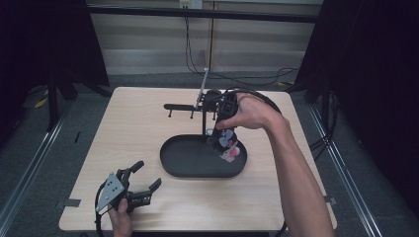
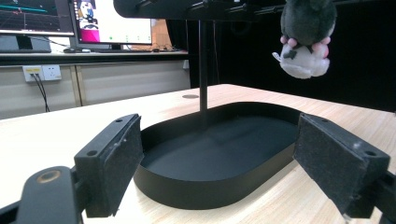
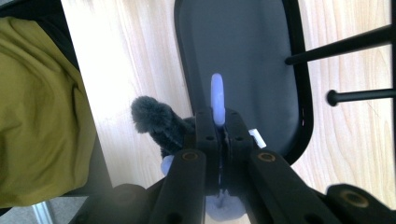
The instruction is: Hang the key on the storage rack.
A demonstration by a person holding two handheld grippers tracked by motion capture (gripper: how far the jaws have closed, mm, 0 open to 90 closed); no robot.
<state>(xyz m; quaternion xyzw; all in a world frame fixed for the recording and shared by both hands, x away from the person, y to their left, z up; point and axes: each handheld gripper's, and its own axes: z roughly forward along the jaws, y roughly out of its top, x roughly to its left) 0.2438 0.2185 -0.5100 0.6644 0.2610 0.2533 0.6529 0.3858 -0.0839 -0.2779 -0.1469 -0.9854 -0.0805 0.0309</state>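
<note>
A: Right gripper, fingers first?

B: Jaws pressed together on a plush toy. In the right gripper view a pale loop sticks up between the fingertips; grey fur bulges out to the left of the jaws, pale fabric below them.

A: Where does the toy sit overall?

B: High view: it hangs under the right gripper, over the far right part of the black tray, close to the stand's post. Left gripper view: the toy hangs clear above the tray, not touching it.

A: Left gripper?

B: Jaws wide apart, nothing between the pads. High view puts the left gripper low at the near left of the table, well apart from the toy, facing the tray.

A: What's hard to read?

B: The toy's body is mostly hidden behind the jaws in the right gripper view. In the left gripper view its top is cut off by the frame edge. High view: toy small, details blur; the hand covers much of the gripper. Whether the toy touches the post, cannot tell.
</note>
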